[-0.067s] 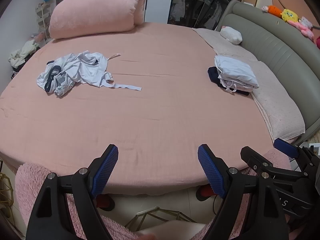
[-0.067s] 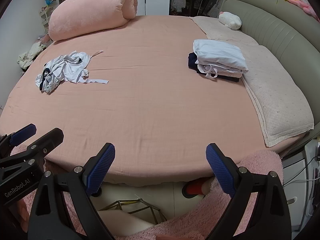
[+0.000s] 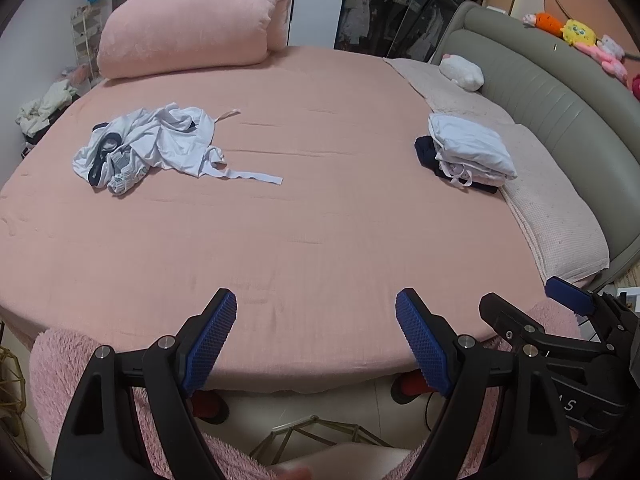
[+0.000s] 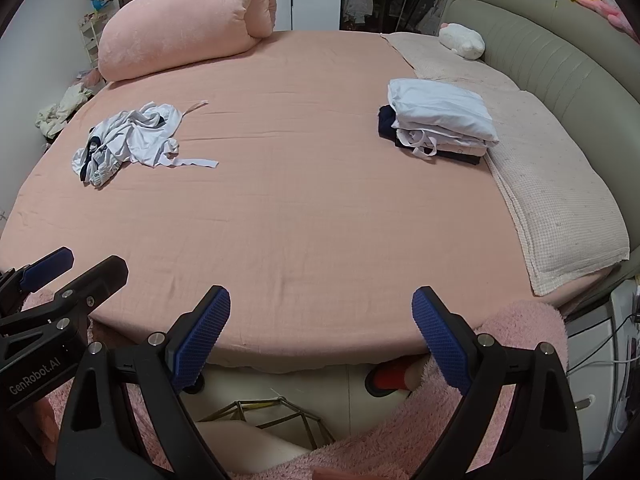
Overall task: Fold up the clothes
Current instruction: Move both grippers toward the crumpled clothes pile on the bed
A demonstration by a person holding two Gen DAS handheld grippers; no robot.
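Both grippers hovered at the near edge of the round bed (image 3: 320,208), pointing across it. Left gripper (image 3: 316,340) spread wide, nothing between the blue pads (image 3: 212,340). Right gripper (image 4: 320,338) likewise wide apart and empty; also seen at the right edge of the left wrist view (image 3: 560,320), just beside the left one.

Crumpled white garment (image 3: 160,144) lay unfolded on the pink sheet, far left, with dark trim showing in the bunch and one strap (image 3: 248,176) trailing out flat toward the bed's middle. Well apart from both grippers.

Stack of folded clothes (image 4: 440,120) sat on the far right of the bed: white pieces on top, a dark one at the bottom, resting against the edge of a pale checked blanket (image 4: 560,208) that ran along the grey padded headboard (image 4: 560,64).

Rolled pink duvet (image 4: 188,20) at the far left edge of the bed. White plush toy (image 4: 462,40) by the headboard. Fluffy pink rug (image 4: 520,340) below the near edge; gold wire frame (image 4: 272,412) on the floor under the grippers.
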